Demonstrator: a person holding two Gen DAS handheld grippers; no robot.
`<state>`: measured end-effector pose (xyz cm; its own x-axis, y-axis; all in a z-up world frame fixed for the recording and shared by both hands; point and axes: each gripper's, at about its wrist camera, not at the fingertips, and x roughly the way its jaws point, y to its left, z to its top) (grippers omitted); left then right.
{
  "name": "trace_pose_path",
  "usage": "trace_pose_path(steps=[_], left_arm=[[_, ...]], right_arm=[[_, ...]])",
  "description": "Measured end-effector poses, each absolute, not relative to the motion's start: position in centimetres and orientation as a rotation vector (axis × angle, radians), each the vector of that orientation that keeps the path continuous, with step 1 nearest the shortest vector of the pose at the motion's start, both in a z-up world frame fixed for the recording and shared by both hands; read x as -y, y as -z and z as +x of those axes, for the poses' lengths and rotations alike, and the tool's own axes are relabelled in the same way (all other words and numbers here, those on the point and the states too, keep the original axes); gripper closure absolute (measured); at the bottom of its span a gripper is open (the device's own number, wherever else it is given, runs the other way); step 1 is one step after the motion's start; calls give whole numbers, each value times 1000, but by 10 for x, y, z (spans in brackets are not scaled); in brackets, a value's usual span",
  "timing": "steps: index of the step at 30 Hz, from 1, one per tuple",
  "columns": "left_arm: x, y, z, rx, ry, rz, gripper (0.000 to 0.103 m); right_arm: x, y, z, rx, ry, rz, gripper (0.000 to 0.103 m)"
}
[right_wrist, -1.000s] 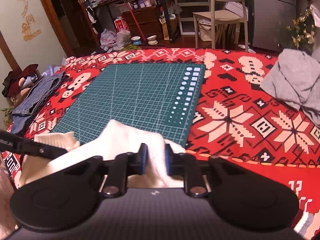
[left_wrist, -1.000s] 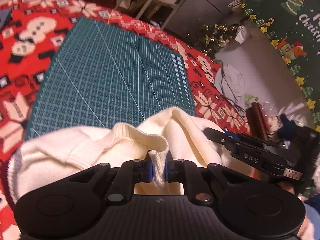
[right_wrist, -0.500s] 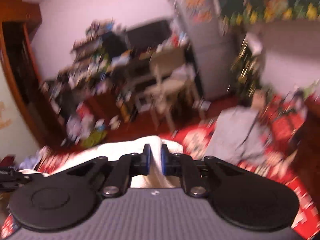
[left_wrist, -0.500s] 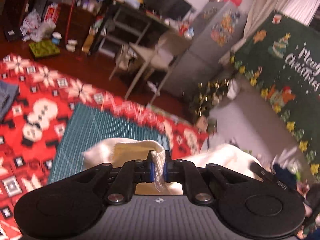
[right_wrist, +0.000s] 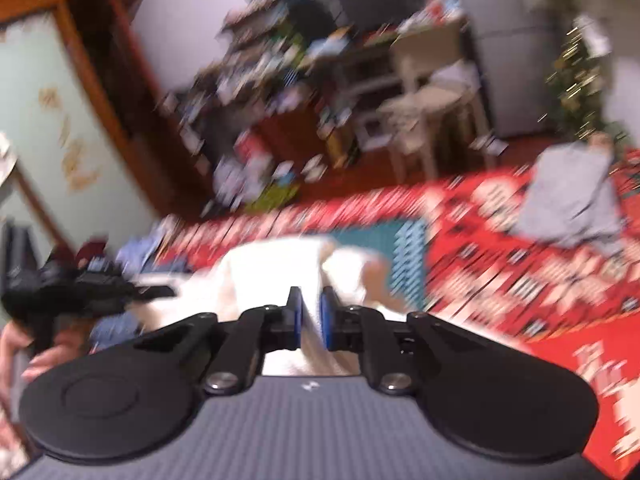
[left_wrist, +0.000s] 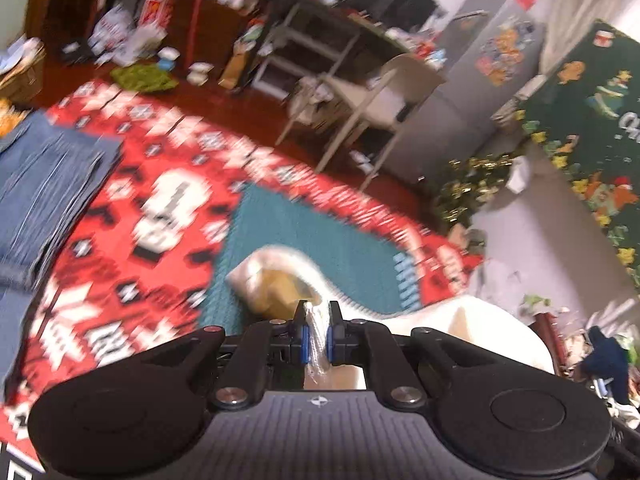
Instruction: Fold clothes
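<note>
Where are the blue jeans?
In the left wrist view the jeans lie at the far left on the red cloth, left of the green mat.

Both wrist views look forward and down, close over a cream sweater (left_wrist: 472, 320), sharing the green mat (right_wrist: 408, 236).

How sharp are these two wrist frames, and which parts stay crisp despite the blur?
Left wrist view: the red patterned cloth and green cutting mat smear, but the left gripper and its pinched cream knit sweater read clearly. Right wrist view: heavier streaking throughout; only the right gripper, clamped on the sweater, stays sharp. Both show warm indoor light and fisheye bending.
</note>
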<state>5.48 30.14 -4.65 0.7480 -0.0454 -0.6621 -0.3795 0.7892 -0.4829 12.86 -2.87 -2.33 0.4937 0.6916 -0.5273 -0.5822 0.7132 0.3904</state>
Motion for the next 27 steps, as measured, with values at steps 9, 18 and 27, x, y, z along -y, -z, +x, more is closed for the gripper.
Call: trace_pose_path(steps=[9,18,27], left_arm=[[-335,84,42,-781,-341,-728,95],[-342,102,51,-856,-401,-725,95],[-343,105,53,-871,-425,-726,95]], right_arm=[[-49,89,85,-954,-825,12,93],[-39,80,89,-903,-854,85,81],[33,53,126,-824,-691,315,73]])
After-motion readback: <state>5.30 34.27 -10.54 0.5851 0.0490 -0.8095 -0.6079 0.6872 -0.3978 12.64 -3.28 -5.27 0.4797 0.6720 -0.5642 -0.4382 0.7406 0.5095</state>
